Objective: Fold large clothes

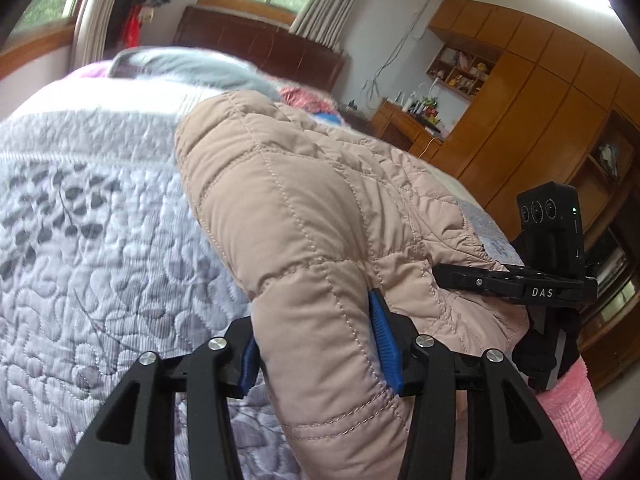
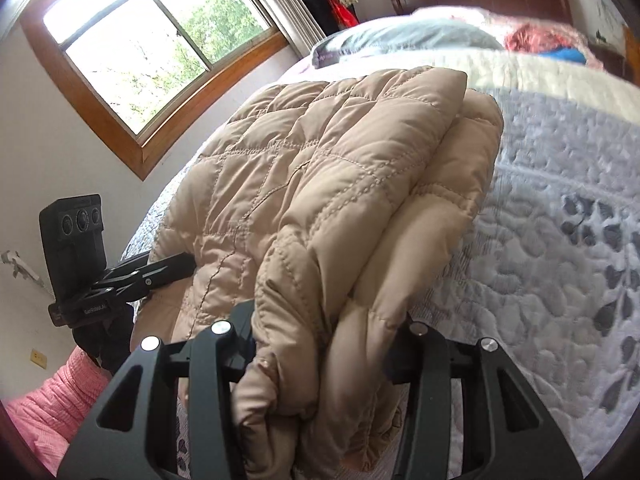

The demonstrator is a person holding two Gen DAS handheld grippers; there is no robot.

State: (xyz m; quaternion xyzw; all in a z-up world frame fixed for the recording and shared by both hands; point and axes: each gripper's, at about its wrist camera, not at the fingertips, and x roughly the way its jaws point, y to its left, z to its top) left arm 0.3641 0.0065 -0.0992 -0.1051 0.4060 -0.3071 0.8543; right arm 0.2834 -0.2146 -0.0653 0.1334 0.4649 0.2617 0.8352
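A beige quilted jacket (image 1: 304, 200) lies folded into a thick bundle on the bed, its far end resting on the bedspread (image 1: 80, 240). My left gripper (image 1: 316, 352) is shut on the near fold, with the blue pads (image 1: 382, 340) pressing into the padding from both sides. In the right wrist view the same jacket (image 2: 320, 152) bunches between the black fingers of my right gripper (image 2: 324, 344), which is shut on several layers; its pads are hidden by cloth. Each gripper shows at the edge of the other's view, fingers buried in the jacket's near edge.
The bed carries a pale lilac quilted bedspread (image 2: 560, 200) with a grey leaf pattern. A grey pillow (image 1: 188, 66) and a dark headboard (image 1: 260, 44) are at its far end. Wooden wardrobes (image 1: 540, 100) stand on one side, a window (image 2: 152, 48) on the other. Pink sleeves (image 1: 576, 420) show behind the grippers.
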